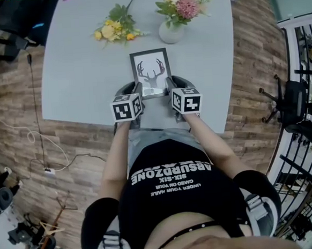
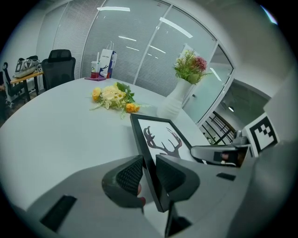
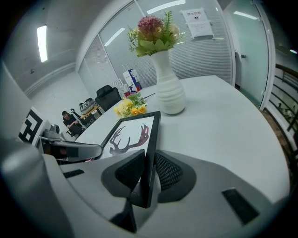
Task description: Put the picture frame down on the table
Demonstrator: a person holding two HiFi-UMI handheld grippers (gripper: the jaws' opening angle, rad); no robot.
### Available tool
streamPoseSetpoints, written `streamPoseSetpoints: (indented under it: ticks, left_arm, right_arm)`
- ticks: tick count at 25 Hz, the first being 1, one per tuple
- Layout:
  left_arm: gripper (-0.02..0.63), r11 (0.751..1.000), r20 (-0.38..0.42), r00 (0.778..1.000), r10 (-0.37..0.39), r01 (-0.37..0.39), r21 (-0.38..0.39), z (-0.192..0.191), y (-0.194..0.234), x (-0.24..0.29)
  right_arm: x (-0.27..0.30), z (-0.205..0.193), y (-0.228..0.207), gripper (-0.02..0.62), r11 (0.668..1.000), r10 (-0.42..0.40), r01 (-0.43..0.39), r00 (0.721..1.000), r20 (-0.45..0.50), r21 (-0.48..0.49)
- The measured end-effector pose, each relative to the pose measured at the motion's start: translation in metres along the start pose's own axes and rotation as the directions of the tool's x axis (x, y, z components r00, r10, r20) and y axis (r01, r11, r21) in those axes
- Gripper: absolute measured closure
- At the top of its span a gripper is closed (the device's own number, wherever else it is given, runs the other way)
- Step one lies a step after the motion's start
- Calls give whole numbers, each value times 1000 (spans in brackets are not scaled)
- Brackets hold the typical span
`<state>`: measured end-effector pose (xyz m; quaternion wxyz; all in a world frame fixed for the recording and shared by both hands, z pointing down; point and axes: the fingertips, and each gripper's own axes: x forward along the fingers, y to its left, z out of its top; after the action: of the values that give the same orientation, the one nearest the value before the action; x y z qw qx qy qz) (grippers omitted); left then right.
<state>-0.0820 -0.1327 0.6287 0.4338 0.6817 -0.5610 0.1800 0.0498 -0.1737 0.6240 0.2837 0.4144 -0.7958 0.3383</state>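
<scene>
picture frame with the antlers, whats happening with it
A person holds the picture frame between two handheld grippers: the left gripper is shut on its left edge, the right gripper on its right edge. It is low over the table, on the person's side of the white vase and the bouquet. Whether it touches down is unclear.

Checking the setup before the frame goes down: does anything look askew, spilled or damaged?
Nothing spilled or damaged. The picture frame is clamped at its side edges by the left gripper and right gripper. Only oddity: a yellow flower bunch lies loose on the table, not in the upright vase.
</scene>
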Motion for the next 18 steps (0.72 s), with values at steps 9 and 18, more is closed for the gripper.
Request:
streamPoseSetpoints:
  ticks: [9,18]
  left_arm:
    - [506,999,-37,999,32,-32,-2,-11,13,17]
    - [506,998,-77,995,59,-59,0,-26,22,26]
  right_arm:
    - [21,-9,-4,511,999,-11,10,999,-31,-34]
    - [33,-20,-4,511,998,-23,19,998,-60,-66]
